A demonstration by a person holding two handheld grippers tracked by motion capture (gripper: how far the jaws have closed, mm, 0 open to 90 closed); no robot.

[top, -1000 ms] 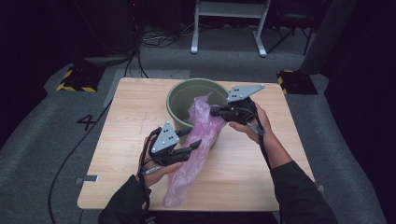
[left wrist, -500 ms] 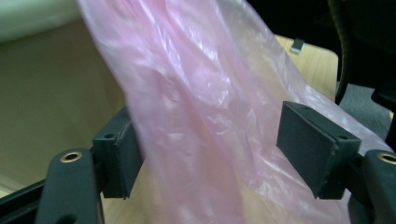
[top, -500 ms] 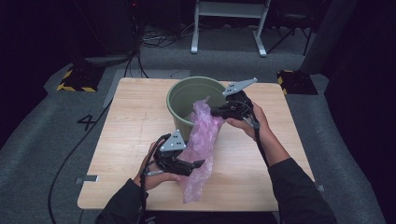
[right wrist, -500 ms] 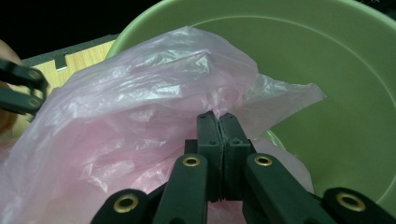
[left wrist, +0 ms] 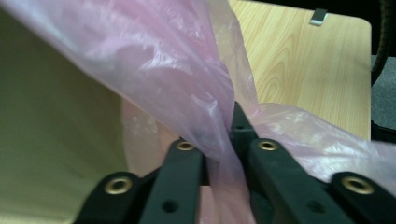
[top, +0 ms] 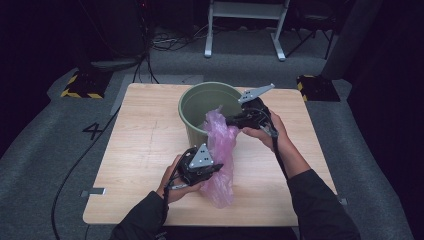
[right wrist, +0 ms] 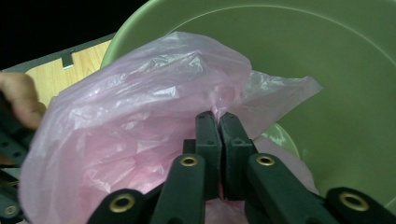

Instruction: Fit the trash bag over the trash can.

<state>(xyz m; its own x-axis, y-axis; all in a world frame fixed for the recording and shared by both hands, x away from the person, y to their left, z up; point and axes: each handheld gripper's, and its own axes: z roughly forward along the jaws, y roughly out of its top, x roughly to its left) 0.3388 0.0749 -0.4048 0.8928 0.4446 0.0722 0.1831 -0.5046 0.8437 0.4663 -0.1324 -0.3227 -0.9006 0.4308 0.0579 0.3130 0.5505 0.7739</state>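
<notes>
High view: thin pink plastic bag (top: 221,150), translucent, crinkled, draped from the green bucket's (top: 192,107) rim down onto the wooden table (top: 140,140), frame centre. Left gripper (top: 212,170) has just closed, pinching its lower part; right gripper (top: 231,120) clamps the top edge at the rim.

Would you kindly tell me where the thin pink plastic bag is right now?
In the high view, the thin pink plastic bag hangs mid-table from the round green bucket's near rim down to the wooden table, pinched between the left gripper and right gripper.
</notes>
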